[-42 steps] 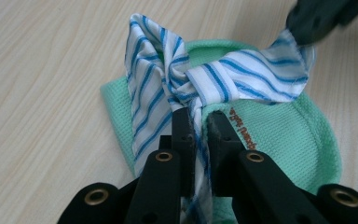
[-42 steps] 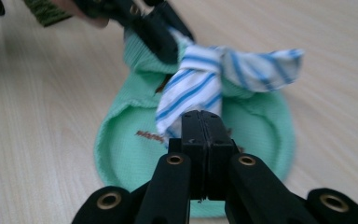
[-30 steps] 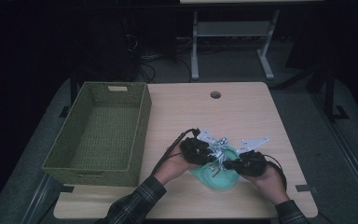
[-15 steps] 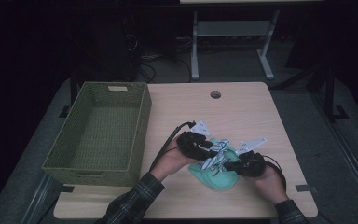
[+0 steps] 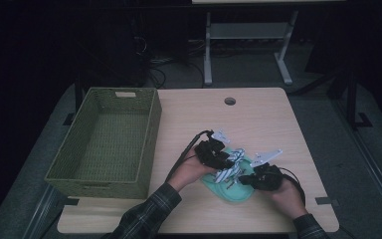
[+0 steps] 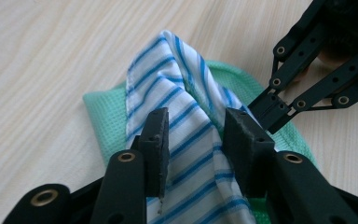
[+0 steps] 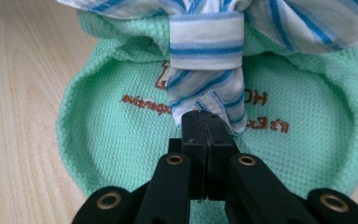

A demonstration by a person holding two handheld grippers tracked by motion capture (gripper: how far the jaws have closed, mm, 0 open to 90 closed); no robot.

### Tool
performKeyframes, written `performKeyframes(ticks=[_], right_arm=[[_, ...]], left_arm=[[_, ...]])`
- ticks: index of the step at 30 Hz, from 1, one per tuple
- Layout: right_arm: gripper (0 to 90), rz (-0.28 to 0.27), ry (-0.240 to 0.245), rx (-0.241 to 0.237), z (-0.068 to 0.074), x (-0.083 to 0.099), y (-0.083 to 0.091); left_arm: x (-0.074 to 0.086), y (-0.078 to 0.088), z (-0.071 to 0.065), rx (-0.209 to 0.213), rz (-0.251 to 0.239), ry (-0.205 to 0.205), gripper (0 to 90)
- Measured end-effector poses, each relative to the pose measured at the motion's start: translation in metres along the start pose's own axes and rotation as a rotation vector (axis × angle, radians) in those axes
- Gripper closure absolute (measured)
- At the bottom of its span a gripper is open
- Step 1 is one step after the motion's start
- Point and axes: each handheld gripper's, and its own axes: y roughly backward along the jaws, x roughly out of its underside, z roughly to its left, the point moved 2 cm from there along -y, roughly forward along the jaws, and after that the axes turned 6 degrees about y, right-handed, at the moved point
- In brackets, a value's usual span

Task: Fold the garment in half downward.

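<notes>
A white cloth with blue stripes (image 5: 232, 164) lies bunched on a mint green waffle cloth (image 5: 235, 193) at the table's near middle. My left gripper (image 5: 225, 161) reaches it from the left. In the left gripper view the striped cloth (image 6: 168, 79) runs loosely between the jaws of my left gripper (image 6: 198, 135), which have just been closing slightly and do not squeeze it. The green cloth (image 6: 103, 122) shows underneath. My right gripper (image 7: 208, 122) is shut on a folded end of the striped cloth (image 7: 205, 46), above the green cloth (image 7: 121, 144) with brown stitched lettering.
A green woven basket (image 5: 151, 134) stands empty on the table's left side. A round cable hole (image 5: 230, 101) sits near the far edge. Bare wood lies beyond the cloths and to their right. Cables trail from both grippers.
My left gripper has shifted a little toward the table's far side along the striped cloth. The right gripper has stayed put, still pinching the cloth's end.
</notes>
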Motion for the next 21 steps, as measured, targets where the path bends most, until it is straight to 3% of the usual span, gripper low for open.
performKeyframes(ticks=[2,7,15,21], right_arm=[[88.8,0.000,-0.001,-0.001,0.000,0.000,0.000],[88.7,-0.001,-0.004,-0.002,0.000,0.000,0.000],[88.8,-0.023,-0.021,0.010,-0.003,0.003,0.010],[88.8,-0.035,-0.012,0.004,-0.002,-0.002,0.005]], left_arm=[[0.000,-0.001,0.000,0.007,0.015,-0.006,65.9],[0.000,-0.001,-0.002,0.015,0.022,-0.014,87.9],[-0.004,0.017,-0.003,0.000,-0.021,-0.015,89.0],[-0.011,0.032,-0.007,-0.001,-0.066,-0.030,89.1]])
